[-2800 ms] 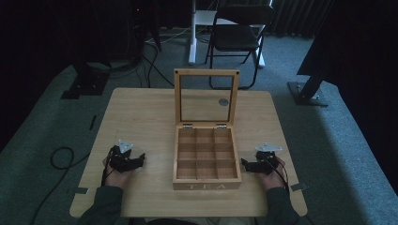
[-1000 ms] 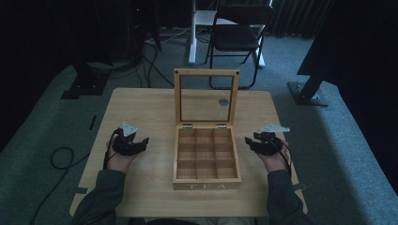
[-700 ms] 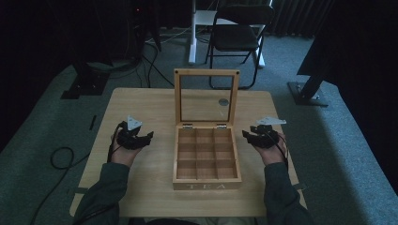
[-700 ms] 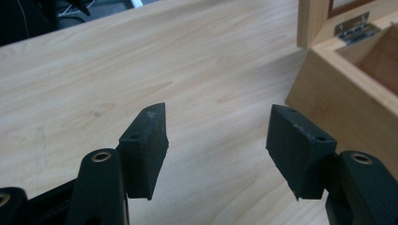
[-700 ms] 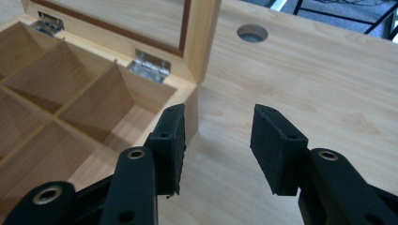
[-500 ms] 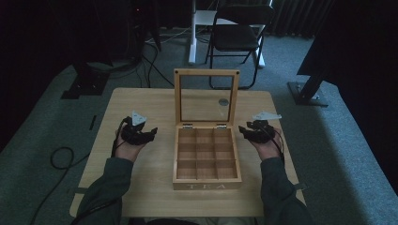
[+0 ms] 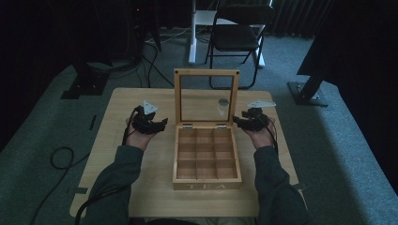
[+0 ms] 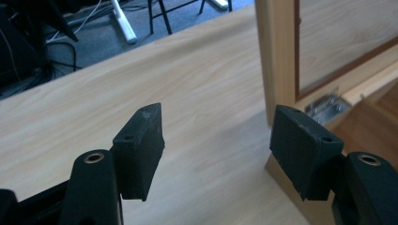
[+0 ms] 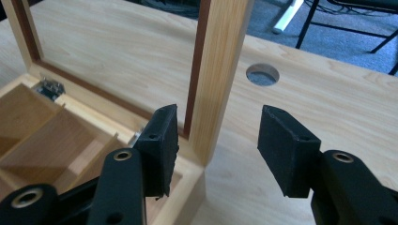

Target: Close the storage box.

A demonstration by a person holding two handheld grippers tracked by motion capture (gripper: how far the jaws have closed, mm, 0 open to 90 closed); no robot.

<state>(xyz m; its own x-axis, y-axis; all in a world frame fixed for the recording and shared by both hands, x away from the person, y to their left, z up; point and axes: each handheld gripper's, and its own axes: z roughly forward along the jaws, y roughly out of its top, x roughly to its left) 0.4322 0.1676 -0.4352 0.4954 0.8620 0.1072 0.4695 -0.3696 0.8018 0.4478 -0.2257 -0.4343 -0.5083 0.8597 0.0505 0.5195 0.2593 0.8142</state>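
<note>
A wooden tea box (image 7: pixel 206 159) with empty compartments sits mid-table, its glass-paned lid (image 7: pixel 206 97) standing upright. My left gripper (image 7: pixel 162 123) is open just left of the box's rear left corner; in the left gripper view (image 8: pixel 216 140) the lid's left frame post (image 8: pixel 274 51) and a metal hinge (image 8: pixel 326 104) lie ahead of the right jaw. My right gripper (image 7: pixel 236 122) is open at the rear right corner; in the right gripper view (image 9: pixel 216 140) its jaws stand either side of the lid's right frame post (image 9: pixel 220 70), not touching it.
The light wooden table (image 7: pixel 117 154) has a round cable hole (image 9: pixel 262 74) behind the lid. A black folding chair (image 7: pixel 237 37) and a white stand base (image 7: pixel 197 28) are beyond the table's far edge. Cables (image 7: pixel 61 157) lie on the carpet at left.
Both hands have moved forward and inward from the table's near sides toward the box's rear corners. The box and lid have not moved.
</note>
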